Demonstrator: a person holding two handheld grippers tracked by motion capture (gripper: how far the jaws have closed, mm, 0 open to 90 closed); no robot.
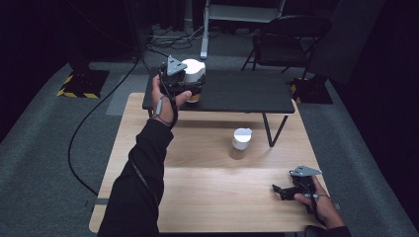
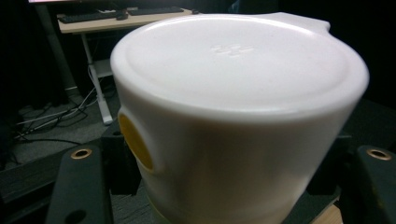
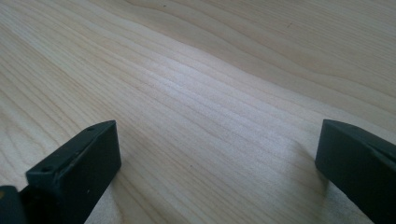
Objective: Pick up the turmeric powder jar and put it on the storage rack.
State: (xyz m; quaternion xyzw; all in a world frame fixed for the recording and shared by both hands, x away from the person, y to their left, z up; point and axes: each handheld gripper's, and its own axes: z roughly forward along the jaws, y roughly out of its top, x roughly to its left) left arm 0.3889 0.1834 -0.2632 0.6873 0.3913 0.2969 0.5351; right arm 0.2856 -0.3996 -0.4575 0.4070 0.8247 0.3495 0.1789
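The white-lidded jar (image 1: 193, 74) is clamped in the left gripper (image 1: 185, 81) at 11 o'clock, over the black shelf (image 1: 237, 94). The right gripper (image 1: 284, 190) rests, jaws apart. A tilted release could topple the jar.

My high view sits above my side of the desk (image 1: 207, 197), looking forward and down over the whole top, the black shelf (image 1: 237, 94) at its far edge and the floor beyond. The left gripper view rides on my left tongs (image 1: 179, 85) and looks along the jaws, very near the white jar (image 2: 233, 116) between them; the high view shares that jar, small and far off. The right gripper view rides on my right tongs (image 1: 286, 190), tilted low and close over the wood grain that the high view sees at the near right corner.
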